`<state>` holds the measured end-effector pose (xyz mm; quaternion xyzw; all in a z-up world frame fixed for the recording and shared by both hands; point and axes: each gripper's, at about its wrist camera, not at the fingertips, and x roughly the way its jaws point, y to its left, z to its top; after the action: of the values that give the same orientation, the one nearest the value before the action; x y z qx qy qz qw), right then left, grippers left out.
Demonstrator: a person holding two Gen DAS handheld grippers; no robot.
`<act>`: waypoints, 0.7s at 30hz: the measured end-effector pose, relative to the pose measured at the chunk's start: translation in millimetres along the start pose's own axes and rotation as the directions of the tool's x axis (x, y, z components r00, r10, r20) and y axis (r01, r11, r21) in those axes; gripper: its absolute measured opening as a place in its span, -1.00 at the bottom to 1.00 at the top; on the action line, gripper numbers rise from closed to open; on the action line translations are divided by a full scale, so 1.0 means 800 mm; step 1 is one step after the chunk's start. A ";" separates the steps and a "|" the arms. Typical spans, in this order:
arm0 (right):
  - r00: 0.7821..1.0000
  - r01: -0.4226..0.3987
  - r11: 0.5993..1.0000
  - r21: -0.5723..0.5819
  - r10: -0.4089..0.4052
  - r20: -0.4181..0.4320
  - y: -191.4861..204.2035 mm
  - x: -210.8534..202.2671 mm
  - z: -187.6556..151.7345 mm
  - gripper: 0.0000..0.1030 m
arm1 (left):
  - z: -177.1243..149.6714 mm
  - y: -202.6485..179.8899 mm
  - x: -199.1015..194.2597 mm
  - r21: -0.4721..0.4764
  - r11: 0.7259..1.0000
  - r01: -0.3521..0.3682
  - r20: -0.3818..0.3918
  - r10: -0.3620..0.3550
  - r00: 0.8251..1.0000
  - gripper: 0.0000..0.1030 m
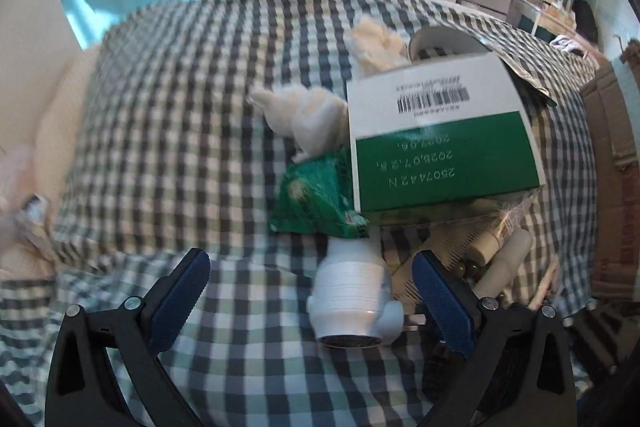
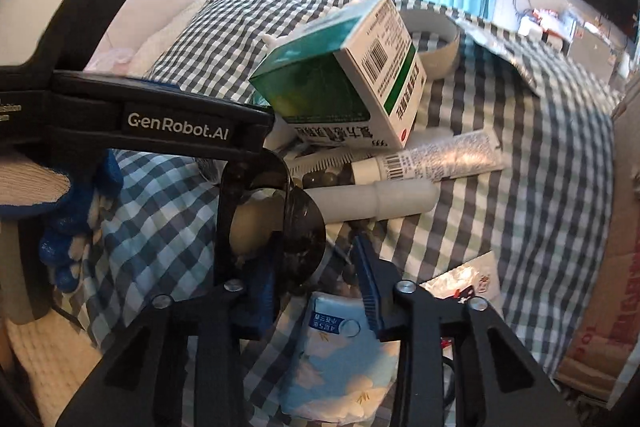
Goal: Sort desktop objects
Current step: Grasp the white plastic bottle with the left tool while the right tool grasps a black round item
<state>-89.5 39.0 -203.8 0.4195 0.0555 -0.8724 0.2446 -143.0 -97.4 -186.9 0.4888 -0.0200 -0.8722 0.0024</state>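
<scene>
With the left gripper (image 1: pixel 310 301) fingers apart around the white fitting (image 1: pixel 352 301), we should centre and close squarely; the right gripper (image 2: pixel 320 279) fingers stand apart, holding nothing.

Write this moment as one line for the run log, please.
left tool: open, around white plug | right tool: open, above tissue pack | green box: atop pile, untouched
</scene>
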 end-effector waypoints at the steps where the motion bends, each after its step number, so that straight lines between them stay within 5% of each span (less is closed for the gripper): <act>1: 1.000 -0.007 1.000 0.004 0.007 -0.001 -0.003 0.000 -0.001 -0.51 | 0.000 0.003 0.006 -0.019 1.000 0.024 -0.027 -0.024 0.999 1.00; 6: 0.999 -0.050 0.999 -0.001 0.050 -0.017 -0.011 -0.003 -0.005 -0.67 | -0.006 0.014 0.032 -0.092 0.989 0.116 -0.148 -0.128 0.981 1.00; 18: 0.999 -0.026 0.998 -0.060 0.024 -0.034 -0.015 -0.026 -0.012 -0.67 | -0.010 0.008 0.032 -0.100 0.983 0.154 -0.146 -0.167 0.975 0.99; 21: 0.999 -0.011 0.998 -0.058 0.009 -0.034 -0.020 -0.036 -0.014 -0.77 | -0.012 0.013 0.035 -0.132 0.985 0.107 -0.159 -0.127 0.979 0.68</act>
<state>-73.8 67.5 -190.9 0.4270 0.0831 -0.8620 0.2601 -149.4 -108.9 -215.4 0.5594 0.0628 -0.8264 -0.0172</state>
